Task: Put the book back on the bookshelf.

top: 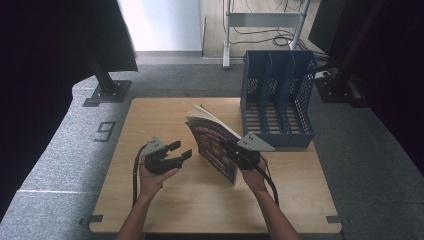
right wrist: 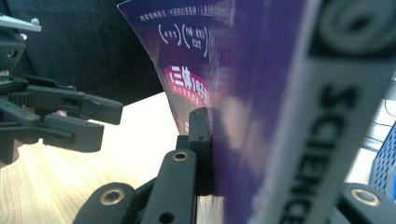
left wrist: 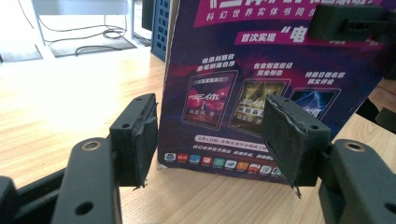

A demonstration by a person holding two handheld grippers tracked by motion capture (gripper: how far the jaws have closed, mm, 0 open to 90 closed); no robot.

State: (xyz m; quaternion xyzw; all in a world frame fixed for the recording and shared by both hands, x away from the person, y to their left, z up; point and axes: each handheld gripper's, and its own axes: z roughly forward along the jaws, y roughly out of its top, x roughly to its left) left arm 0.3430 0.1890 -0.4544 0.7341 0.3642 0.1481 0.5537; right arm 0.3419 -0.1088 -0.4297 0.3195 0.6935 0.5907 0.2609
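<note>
Your right hand-held gripper (top: 231,150) is clamped on the magazine (top: 214,145) w/ jaws pressed on its spine edge; mag stands upright on its bottom edge on the desk (top: 150,210), purple cover facing your left. Your left hand-held gripper (top: 177,152) sits just beside that cover, jaws apart, nothing btwn them, not touching the mag. In the left gripper view the cover (left wrist: 252,84) stands right ahead of the open pads. Blue file rack (top: 277,100) sits beyond the right hand-held gripper, near the mag's far side.
</note>
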